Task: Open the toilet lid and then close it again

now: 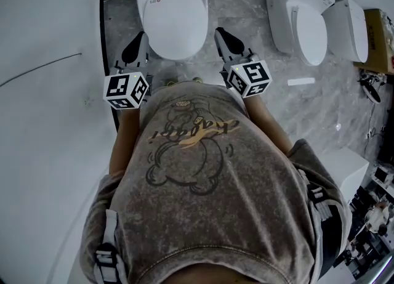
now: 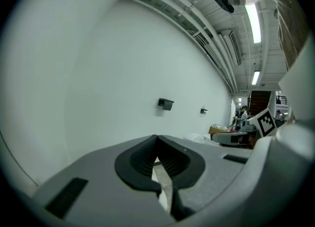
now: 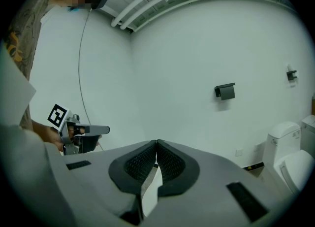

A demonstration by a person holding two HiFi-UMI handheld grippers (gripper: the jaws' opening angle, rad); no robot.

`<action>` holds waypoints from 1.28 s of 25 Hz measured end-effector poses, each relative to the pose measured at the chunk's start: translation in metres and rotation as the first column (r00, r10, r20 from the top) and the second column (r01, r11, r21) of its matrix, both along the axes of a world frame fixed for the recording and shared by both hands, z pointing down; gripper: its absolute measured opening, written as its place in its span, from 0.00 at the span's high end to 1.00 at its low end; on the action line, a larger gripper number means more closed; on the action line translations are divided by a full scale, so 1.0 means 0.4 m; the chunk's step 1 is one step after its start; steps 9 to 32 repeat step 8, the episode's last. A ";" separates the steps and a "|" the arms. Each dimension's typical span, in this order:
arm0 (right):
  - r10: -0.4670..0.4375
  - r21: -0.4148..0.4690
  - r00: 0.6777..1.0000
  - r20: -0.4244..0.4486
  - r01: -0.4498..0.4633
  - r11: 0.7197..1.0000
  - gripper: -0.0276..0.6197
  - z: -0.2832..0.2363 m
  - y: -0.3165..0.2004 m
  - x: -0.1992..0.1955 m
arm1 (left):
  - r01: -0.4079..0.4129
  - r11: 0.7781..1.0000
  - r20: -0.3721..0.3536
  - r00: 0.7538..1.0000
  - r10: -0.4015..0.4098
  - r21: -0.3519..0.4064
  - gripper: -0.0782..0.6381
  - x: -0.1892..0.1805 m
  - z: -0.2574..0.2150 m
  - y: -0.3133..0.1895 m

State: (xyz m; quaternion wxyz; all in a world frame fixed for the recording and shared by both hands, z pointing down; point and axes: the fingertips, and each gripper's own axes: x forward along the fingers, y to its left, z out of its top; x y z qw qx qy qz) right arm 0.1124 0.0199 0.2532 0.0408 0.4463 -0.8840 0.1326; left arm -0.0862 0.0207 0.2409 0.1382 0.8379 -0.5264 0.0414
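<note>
The white toilet (image 1: 171,15) stands straight ahead in the head view with its lid down flat. My left gripper (image 1: 139,35) hangs beside the bowl's left flank and my right gripper (image 1: 221,32) beside its right flank; neither touches the lid. In the left gripper view the left gripper (image 2: 157,137) has its ribbed pads pressed together with nothing between them. The right gripper (image 3: 156,143) is likewise shut and empty in the right gripper view. Both point nearly level at a white wall, and the toilet is out of sight in both gripper views.
Two more white toilets (image 1: 305,18) (image 1: 351,27) stand at the right on the grey marble floor panel (image 1: 246,5), with a cardboard box (image 1: 378,39) beyond them. A black holder (image 3: 225,91) hangs on the wall. A thin cable (image 1: 37,70) runs across the white floor at left.
</note>
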 end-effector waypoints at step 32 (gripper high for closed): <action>-0.005 -0.001 1.000 0.001 0.005 1.000 0.91 0.026 -0.008 -0.020 | 0.020 1.000 -0.011 1.000 -0.020 -0.003 0.88 -0.017 0.032 -0.007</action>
